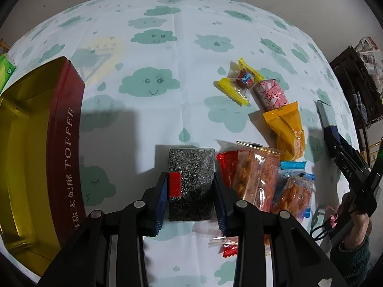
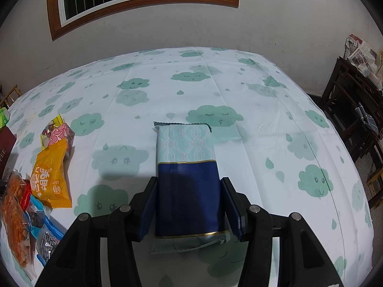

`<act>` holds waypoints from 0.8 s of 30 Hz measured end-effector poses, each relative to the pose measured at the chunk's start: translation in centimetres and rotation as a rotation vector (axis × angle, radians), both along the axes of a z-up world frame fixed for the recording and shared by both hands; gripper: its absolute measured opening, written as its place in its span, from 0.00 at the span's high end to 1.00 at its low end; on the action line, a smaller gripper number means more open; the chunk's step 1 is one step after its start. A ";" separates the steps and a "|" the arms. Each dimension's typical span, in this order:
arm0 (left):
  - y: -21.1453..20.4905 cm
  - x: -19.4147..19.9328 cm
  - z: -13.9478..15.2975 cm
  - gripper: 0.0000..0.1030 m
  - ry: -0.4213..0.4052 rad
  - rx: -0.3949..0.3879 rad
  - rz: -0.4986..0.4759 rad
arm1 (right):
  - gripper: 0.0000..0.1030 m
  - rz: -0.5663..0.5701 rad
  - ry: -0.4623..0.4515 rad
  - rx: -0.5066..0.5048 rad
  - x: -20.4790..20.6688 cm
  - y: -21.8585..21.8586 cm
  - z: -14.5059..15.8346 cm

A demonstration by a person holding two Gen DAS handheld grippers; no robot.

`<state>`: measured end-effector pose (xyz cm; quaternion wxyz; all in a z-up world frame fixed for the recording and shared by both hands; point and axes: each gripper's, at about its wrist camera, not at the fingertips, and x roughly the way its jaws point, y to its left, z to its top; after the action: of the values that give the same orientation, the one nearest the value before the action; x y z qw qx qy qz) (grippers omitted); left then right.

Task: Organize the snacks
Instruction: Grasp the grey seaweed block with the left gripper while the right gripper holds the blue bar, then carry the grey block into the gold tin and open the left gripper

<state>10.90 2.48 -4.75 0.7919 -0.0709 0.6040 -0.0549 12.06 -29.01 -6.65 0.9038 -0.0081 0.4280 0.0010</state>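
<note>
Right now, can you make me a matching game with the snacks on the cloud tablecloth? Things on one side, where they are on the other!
Things:
1. black sesame packet
2. blue and pale packet
3. toffee tin
4. round candy in a yellow wrapper

Places:
A. open, at the table's left edge
B. between the right gripper's fingers
C. lying farthest back in the snack pile
D. between the left gripper's fingers

Pairs: 1-D, 2-B, 3-A, 4-C
</note>
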 end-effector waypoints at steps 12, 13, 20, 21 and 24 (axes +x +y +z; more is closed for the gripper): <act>3.2 -2.2 4.3 0.70 -0.071 0.016 0.033 | 0.48 0.001 0.000 -0.001 0.0 0.1 0.0; 4.2 -2.5 4.8 0.70 -0.076 0.027 0.047 | 0.48 0.001 0.000 0.000 0.0 0.0 0.0; 10.9 -3.9 5.3 0.70 -0.079 0.134 0.140 | 0.48 0.001 -0.001 0.000 0.0 0.0 0.0; 11.9 -4.1 5.1 0.70 -0.075 0.146 0.151 | 0.48 0.001 -0.001 0.000 0.0 0.0 0.0; 14.8 -4.8 4.2 0.70 -0.054 0.176 0.193 | 0.48 0.001 -0.001 0.000 0.0 0.1 0.0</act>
<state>6.12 17.30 -0.55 0.8127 -0.0571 0.5753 0.0728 12.09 -28.95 -6.64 0.9039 -0.0082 0.4276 0.0015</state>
